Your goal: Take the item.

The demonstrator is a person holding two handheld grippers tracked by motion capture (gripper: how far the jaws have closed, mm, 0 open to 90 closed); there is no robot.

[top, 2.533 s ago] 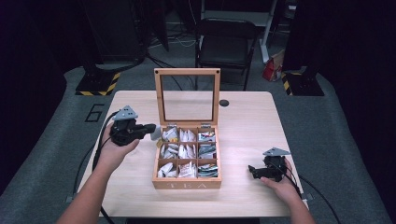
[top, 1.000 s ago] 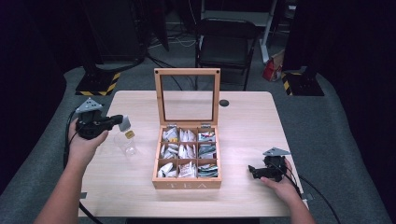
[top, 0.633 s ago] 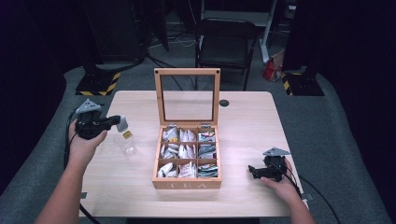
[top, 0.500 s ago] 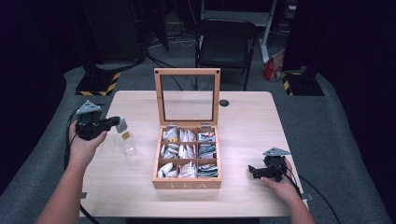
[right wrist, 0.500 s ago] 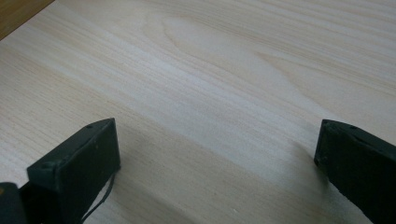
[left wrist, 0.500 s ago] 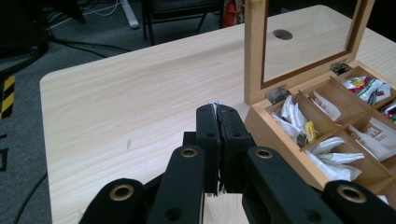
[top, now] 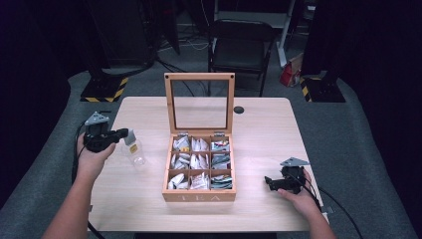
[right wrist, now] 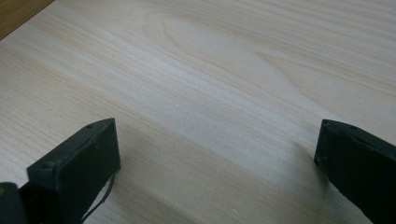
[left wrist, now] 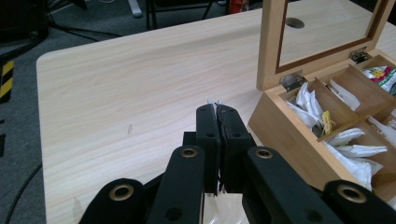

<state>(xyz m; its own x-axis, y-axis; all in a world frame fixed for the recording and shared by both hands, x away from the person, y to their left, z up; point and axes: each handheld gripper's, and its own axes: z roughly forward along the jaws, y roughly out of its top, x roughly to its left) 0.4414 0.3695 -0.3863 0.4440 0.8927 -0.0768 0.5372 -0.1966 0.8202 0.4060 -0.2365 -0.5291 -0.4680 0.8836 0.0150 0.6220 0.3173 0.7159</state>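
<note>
Surface [top: 259, 124]: pale wood, rectangular, with a small dark round hole near its far edge.
Tea box [top: 199, 196]: wooden, mid-surface, the word TEA on its front wall; nine compartments in three rows, holding paper tea bags and packets.
Lid [top: 199, 78]: glass pane in a wooden frame, hinged at the far wall of the tea box, standing upright and open.
Left tongs [top: 121, 134]: at the left of the surface, held in the person's left hand [top: 90, 158], pointing toward the tea box; the jaws are pressed together on the top edge of a tea bag packet.
Right tongs [top: 268, 182]: low over the surface near its right front corner, well apart from the tea box; jaws spread wide with bare wood between them.
Tea bag packet [top: 134, 149]: clear wrapper with a light tag at its top, hanging from the left tongs just left of the tea box, its lower end at the surface.
</note>
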